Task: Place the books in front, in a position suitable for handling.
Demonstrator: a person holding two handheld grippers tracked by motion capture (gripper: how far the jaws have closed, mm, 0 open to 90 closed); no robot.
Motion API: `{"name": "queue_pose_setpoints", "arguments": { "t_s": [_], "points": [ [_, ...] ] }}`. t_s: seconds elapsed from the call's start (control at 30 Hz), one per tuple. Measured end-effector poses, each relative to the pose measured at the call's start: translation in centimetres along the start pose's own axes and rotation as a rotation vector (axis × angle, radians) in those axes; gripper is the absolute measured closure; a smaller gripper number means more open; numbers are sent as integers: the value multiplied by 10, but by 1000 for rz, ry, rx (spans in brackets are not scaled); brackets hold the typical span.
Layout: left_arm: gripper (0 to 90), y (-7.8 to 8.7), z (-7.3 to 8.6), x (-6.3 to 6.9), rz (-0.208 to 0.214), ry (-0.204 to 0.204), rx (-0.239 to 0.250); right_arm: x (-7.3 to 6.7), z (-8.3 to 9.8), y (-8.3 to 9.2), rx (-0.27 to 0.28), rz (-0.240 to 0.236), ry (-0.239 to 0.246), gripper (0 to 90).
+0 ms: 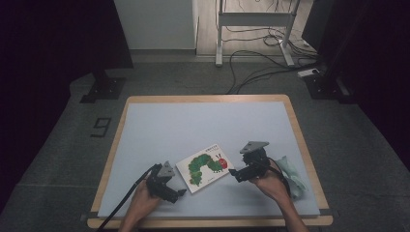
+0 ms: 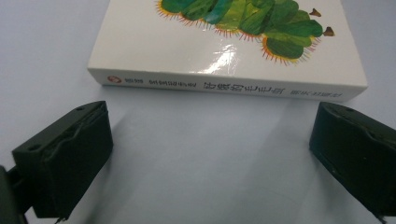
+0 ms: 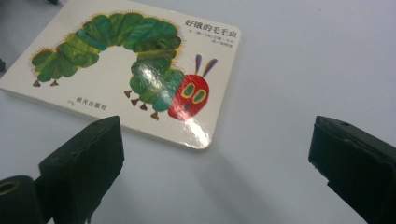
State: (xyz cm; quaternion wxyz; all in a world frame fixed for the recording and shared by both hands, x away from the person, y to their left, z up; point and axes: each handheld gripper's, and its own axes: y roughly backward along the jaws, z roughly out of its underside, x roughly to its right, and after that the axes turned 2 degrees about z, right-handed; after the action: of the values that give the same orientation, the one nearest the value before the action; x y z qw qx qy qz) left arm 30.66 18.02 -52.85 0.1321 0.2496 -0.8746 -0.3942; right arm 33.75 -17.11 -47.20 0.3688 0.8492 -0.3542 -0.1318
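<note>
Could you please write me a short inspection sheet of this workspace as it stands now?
Surface: wooden table under a pale grey mat.
Job's things: caterpillar board book lies flat and closed, between the grippers.
Clutter: pale green crumpled bag at the mat's right edge.
Grippers: left gripper and right gripper both open, near the book, touching nothing.
Cables: black cable trails from the left gripper; loose cables on the floor beyond.
Surroundings: grey carpet, white desk frame, dark stands.

Book (image 2: 224, 51) top cut off
</note>
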Motion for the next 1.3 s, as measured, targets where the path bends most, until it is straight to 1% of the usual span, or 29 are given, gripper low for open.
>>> {"name": "queue_pose_setpoints", "arguments": {
  "t_s": [0.07, 0.13, 0.43, 0.47, 0.57, 0.73, 0.83, 0.97, 1.07, 1.17, 1.3],
  "points": [
    [0, 2, 2, 0, -1, 4, 0, 4, 4, 8, 1, 22, -4, 29],
    [0, 3, 3, -1, -2, 6, 0, 6, 5, 11, 2, 27, -8, 29],
    [0, 10, 11, -5, -19, 23, 5, 20, 21, 31, 1, 86, -52, 29],
    [0, 11, 12, -5, -19, 19, 2, 22, 23, 34, 3, 97, -56, 29],
    [0, 13, 15, -7, -23, 27, 4, 27, 30, 39, -2, 129, -67, 35],
    [0, 18, 20, -10, -40, 49, 11, 37, 44, 47, -22, 186, -96, 56],
    [0, 20, 23, -13, -51, 65, 13, 43, 52, 50, -41, 224, -105, 65],
    [0, 21, 24, -13, -62, 75, 14, 52, 64, 52, -65, 257, -132, 78],
    [0, 21, 24, -13, -62, 75, 14, 58, 75, 51, -77, 262, -162, 99],
    [0, 21, 24, -13, -62, 75, 15, 63, 86, 49, -101, 276, -186, 122],
    [0, 21, 24, -13, -62, 74, 15, 68, 102, 48, -119, 281, -219, 134]
  ]
}}
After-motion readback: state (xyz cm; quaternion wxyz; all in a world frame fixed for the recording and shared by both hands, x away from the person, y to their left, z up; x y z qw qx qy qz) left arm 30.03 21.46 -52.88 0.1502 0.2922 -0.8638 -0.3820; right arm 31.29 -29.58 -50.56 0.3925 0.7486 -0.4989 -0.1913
